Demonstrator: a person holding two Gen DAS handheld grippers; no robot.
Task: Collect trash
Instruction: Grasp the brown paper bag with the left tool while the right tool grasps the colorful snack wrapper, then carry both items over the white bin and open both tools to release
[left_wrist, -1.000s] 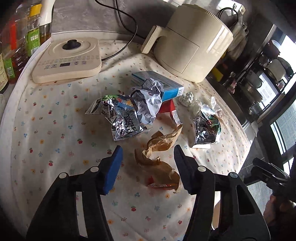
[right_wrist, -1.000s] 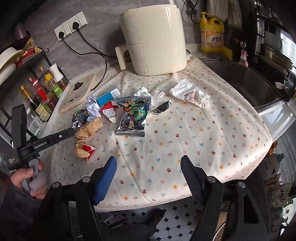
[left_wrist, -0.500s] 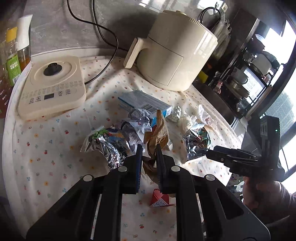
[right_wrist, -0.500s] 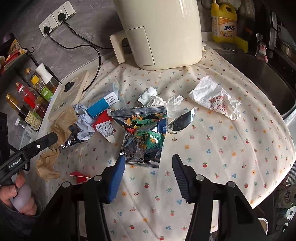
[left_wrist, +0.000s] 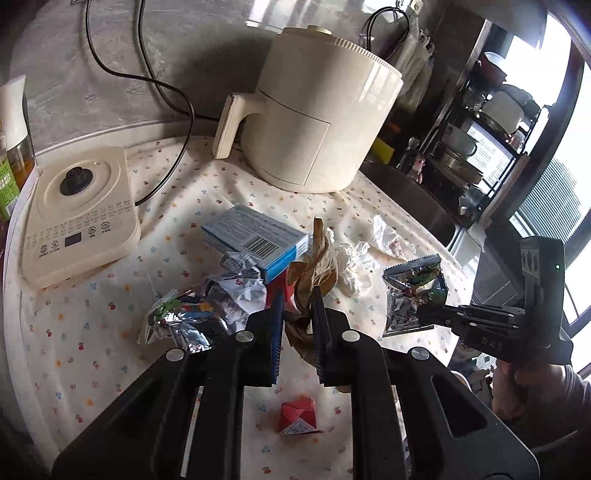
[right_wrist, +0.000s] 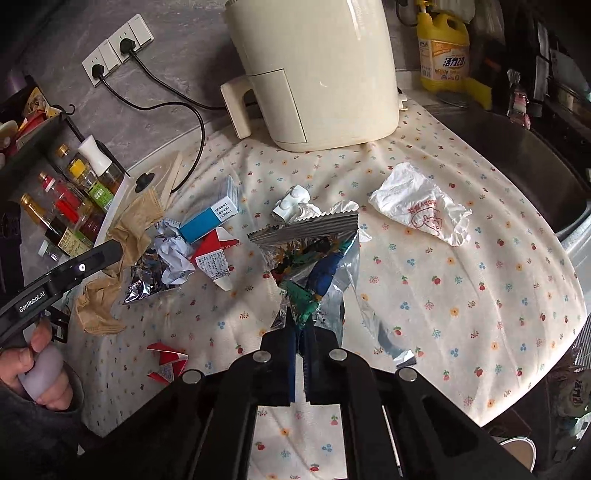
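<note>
My left gripper is shut on a crumpled brown paper bag and holds it above the floral tablecloth; the bag also shows in the right wrist view. My right gripper is shut on a foil snack bag and lifts it off the cloth; that bag also shows in the left wrist view. Loose on the cloth lie a blue box, a second foil wrapper, crumpled white paper, a red folded carton and a white plastic bag.
A cream air fryer stands at the back. A flat cream appliance lies at the left with its cord. Bottles line the left edge. A sink lies right of the cloth.
My left gripper shut on the brown paper bag and lifted it. My right gripper moved in, shut on the foil snack bag and raised it.
</note>
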